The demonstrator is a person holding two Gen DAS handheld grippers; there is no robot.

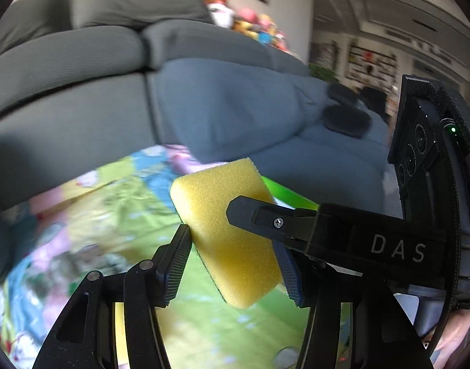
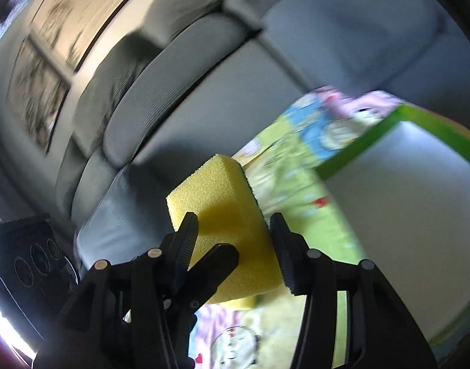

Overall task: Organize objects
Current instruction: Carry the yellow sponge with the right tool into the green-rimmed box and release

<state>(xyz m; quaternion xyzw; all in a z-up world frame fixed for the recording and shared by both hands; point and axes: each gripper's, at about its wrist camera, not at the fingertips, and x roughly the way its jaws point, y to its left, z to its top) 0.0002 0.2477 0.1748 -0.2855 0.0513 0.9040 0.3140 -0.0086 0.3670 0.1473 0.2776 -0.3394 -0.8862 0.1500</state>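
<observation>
The yellow sponge (image 1: 231, 233) was clamped in both the left gripper (image 1: 238, 261) and the right gripper (image 2: 235, 252), seemingly mid-handover above the patterned cloth (image 1: 111, 215), so one grip was best kept until release.

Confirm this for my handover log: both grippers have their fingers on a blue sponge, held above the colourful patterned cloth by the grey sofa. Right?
Not quite: the sponge is yellow, not blue, as both wrist views show. The rest stands: the left gripper and right gripper both have fingers on it, above the patterned cloth by the grey sofa.
</observation>
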